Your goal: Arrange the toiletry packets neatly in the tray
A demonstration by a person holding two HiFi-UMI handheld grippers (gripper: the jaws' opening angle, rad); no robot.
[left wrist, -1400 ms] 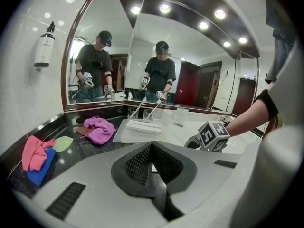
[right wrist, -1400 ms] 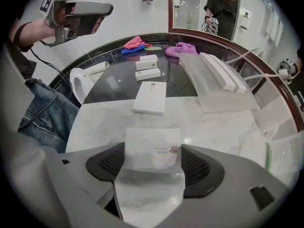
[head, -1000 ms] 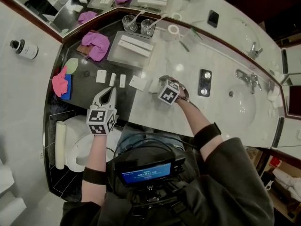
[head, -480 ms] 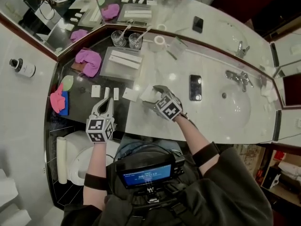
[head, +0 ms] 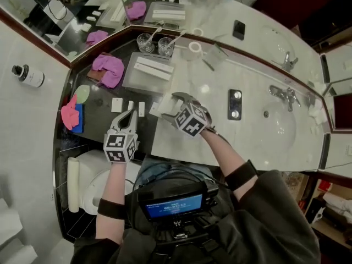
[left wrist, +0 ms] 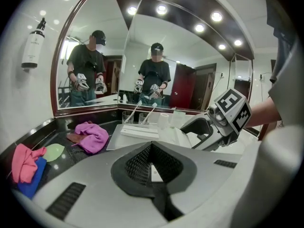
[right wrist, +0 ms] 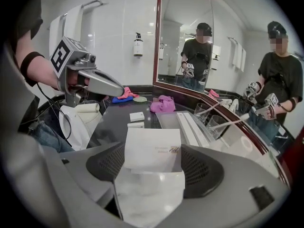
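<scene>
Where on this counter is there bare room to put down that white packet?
The tray is bare on its near half, beside two long packets. Marble lies open between tray and phone. The dark counter by the purple cloth is crowded with small packets.

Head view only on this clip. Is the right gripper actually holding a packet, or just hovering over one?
Observer: Holding. In the right gripper view, the right gripper has its fingers pressed on both sides of a white packet.
Operator: And the left one?
Observer: The left gripper view shows the left gripper shut, with nothing between its fingers.
Operator: Any marking on the held packet?
Observer: A small print near its right edge, too small to read.
</scene>
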